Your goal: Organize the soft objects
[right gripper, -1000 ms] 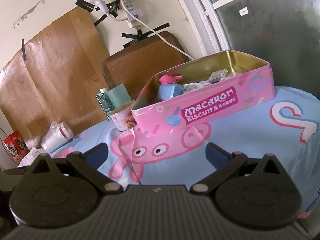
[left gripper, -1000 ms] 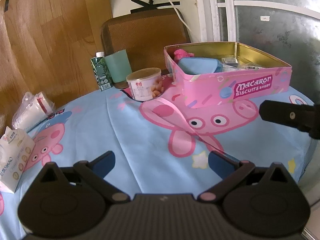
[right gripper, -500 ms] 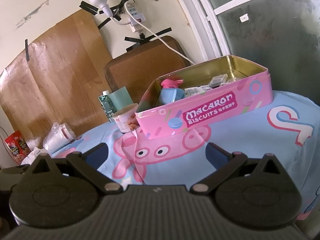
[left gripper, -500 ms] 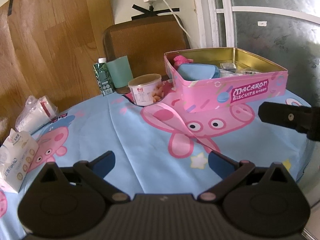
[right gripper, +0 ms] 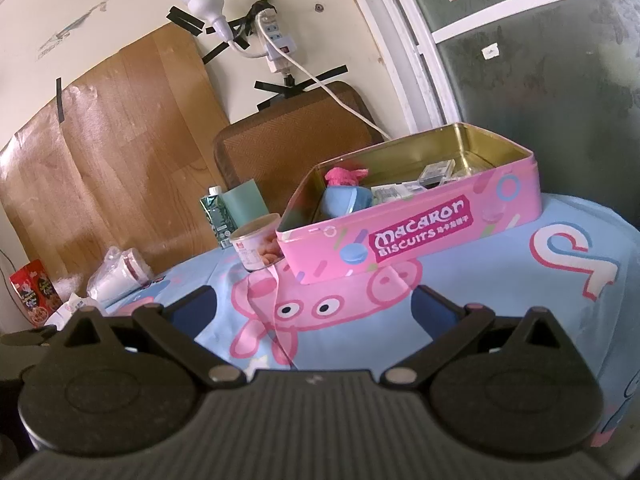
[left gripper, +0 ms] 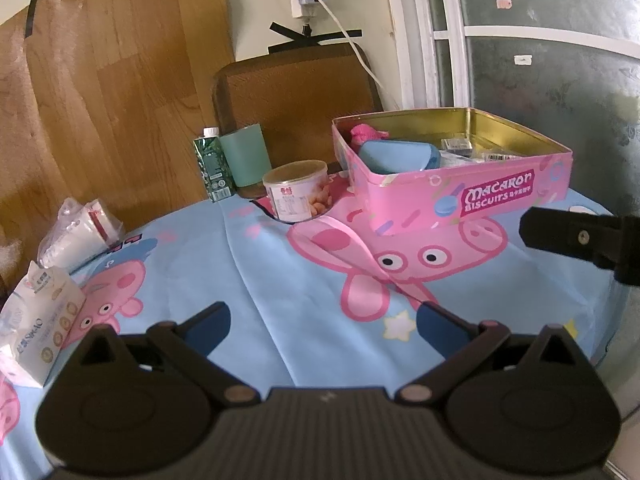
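Pink biscuit tin (left gripper: 460,196) holding soft items; both grippers spread, empty

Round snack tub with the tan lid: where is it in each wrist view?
Left wrist: round snack tub with tan lid, upper centre, just left of the pink Macaron Biscuits tin.
Right wrist: same tub, left of centre, at the tin's left corner.
Shared landmark: green drink carton behind it.

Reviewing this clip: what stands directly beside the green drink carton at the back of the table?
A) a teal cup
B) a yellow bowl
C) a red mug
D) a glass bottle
A: the teal cup stands right next to the green drink carton, behind the round snack tub.
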The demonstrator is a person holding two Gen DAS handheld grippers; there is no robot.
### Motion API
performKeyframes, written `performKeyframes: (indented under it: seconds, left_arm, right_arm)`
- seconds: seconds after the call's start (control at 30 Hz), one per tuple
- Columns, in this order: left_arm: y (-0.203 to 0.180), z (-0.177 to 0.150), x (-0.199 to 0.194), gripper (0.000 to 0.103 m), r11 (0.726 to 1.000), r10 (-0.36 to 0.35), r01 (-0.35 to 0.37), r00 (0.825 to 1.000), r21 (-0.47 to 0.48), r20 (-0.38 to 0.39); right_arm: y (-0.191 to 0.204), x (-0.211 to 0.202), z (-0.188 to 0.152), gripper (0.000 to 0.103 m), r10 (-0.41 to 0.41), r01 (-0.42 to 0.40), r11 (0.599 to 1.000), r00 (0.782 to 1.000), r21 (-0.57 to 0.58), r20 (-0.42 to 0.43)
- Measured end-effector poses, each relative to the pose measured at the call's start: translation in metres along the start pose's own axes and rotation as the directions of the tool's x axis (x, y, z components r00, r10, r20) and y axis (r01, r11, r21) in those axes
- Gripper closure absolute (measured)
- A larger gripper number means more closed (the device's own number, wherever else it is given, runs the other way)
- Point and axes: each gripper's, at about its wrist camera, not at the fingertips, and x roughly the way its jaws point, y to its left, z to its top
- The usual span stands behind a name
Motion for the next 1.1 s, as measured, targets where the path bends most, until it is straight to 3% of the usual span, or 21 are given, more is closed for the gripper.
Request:
performKeyframes:
  seconds: [0.43,0.8,1.1]
  left_arm:
    - [0.006,0.000,-0.010,0.000,1.000,0.000,0.001,0.999,-0.022,0.042]
    - [-0.002,0.007,-0.028,0.000,0.999,0.054,-0.054,0.988,0.002,0.145]
    - [-0.005,0.020,-0.039,0.000,0.999,-0.033,0.036,0.984,-0.013,0.174]
  right_arm:
    - [0.009,-0.006,0.000,0.000,-0.017,0.018,0.999,1.000,-0.030,0.018]
    - [0.011,-0.017,0.001,0.000,-0.034,0.036,0.998,0.998,-0.053,0.050]
    - [0.006,-0.024,0.001,0.000,-0.072,0.076,0.996,0.995,-0.056,0.069]
